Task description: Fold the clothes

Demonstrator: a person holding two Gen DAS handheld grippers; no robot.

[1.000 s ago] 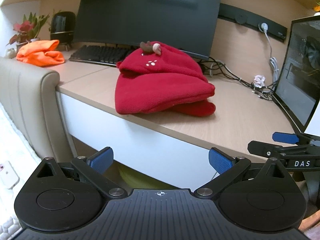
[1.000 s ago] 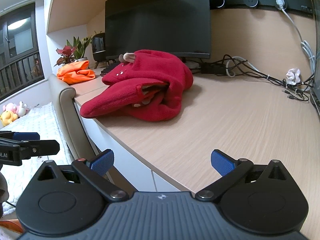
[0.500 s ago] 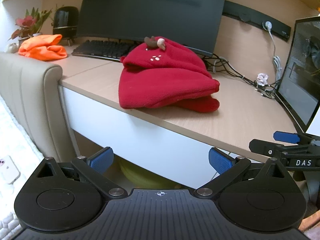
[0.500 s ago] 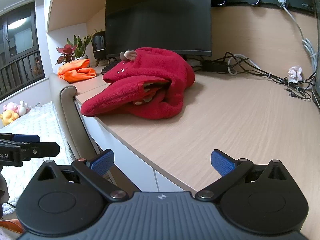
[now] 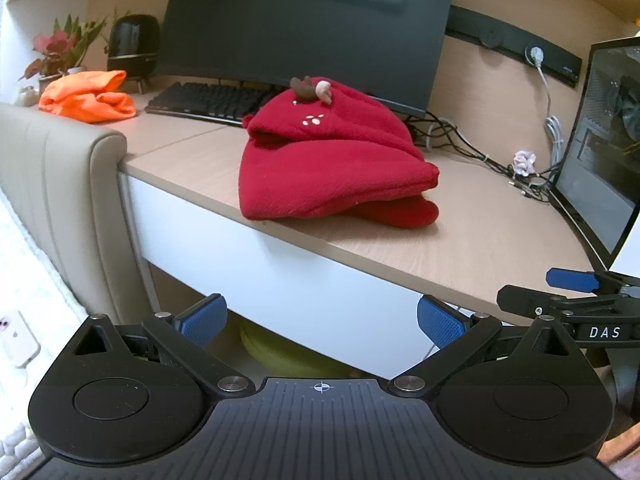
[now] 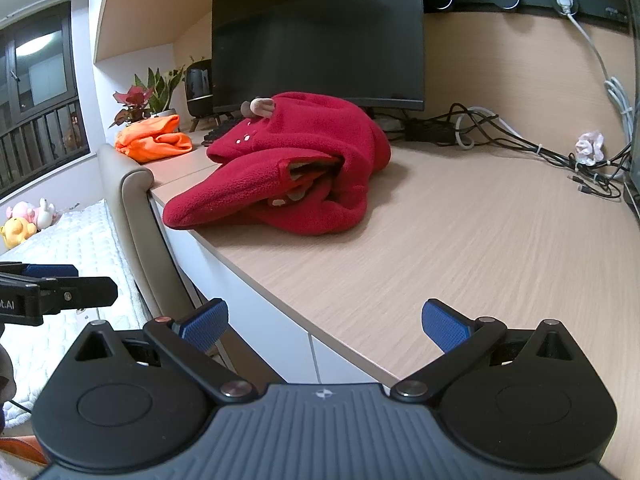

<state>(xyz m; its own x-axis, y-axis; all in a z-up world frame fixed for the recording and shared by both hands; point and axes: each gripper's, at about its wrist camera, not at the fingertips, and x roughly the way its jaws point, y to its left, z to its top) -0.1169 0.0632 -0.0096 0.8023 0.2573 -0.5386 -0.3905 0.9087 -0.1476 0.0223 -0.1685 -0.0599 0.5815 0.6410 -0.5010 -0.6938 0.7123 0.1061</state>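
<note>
While short of desk [image 5: 460, 248] | left tongs [image 5: 320, 320], right tongs [image 6: 324, 322] wide, empty

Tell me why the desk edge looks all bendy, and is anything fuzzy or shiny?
Left wrist view: the fisheye lens bows the desk edge and dims the corners; the red fleece is sharp, casting a soft shadow. Right wrist view: the desk edge curves too, the monitor shows faint glare, and the window reflects a ceiling light.
</note>
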